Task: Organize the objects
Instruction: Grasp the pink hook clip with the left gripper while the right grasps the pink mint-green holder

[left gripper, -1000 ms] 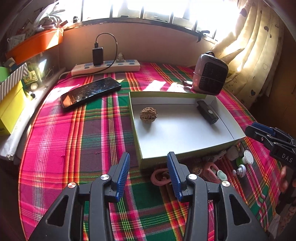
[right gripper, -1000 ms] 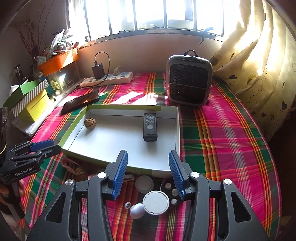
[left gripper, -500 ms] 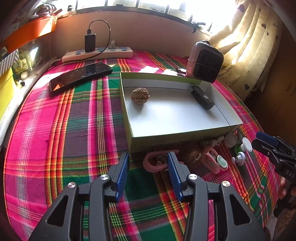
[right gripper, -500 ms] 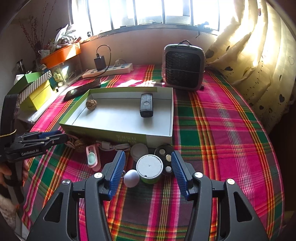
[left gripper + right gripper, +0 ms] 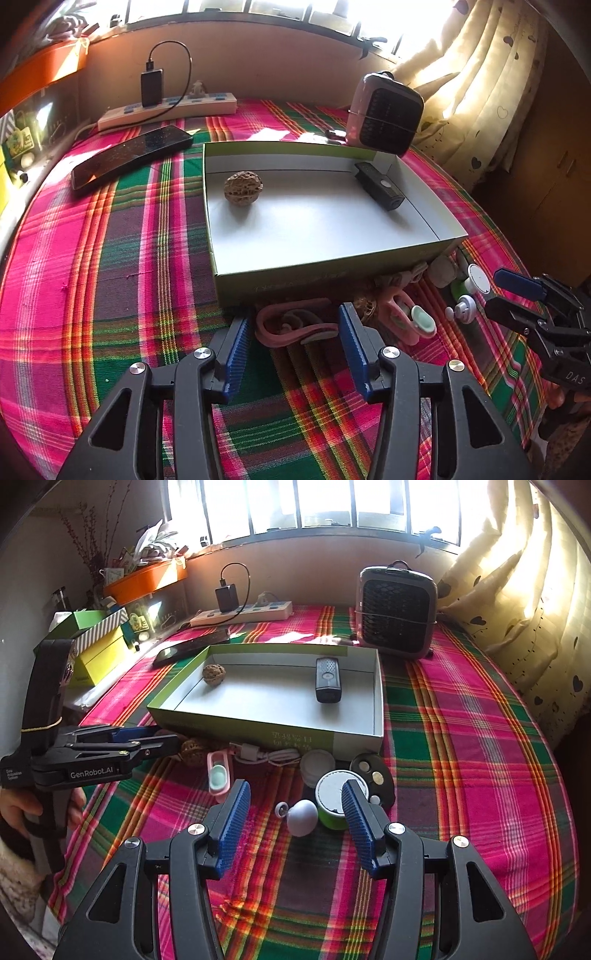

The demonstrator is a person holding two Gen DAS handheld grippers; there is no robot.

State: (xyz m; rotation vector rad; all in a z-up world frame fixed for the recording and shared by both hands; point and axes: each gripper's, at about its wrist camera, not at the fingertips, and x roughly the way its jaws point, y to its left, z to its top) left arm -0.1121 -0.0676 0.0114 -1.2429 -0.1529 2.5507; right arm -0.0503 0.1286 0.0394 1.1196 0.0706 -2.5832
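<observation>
Left wrist view: the left gripper (image 5: 291, 343) has advanced since 0.5 s ago; the pink ear-hook piece (image 5: 291, 325) now lies between its spread jaws, at 12 o'clock, against the box (image 5: 332, 273) front wall. Walnut (image 5: 243, 186) at 11 inside.

Right wrist view: the right gripper (image 5: 295, 816) has closed in, level, jaws spread around the white ball (image 5: 303, 816); green-sided tub (image 5: 334, 797) touching the right finger at 1 o'clock.

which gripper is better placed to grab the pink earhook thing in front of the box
Left. The open left gripper is lined up on the pink earhook, its fingers either side. The right gripper faces the white ball and green-sided tub.
</observation>
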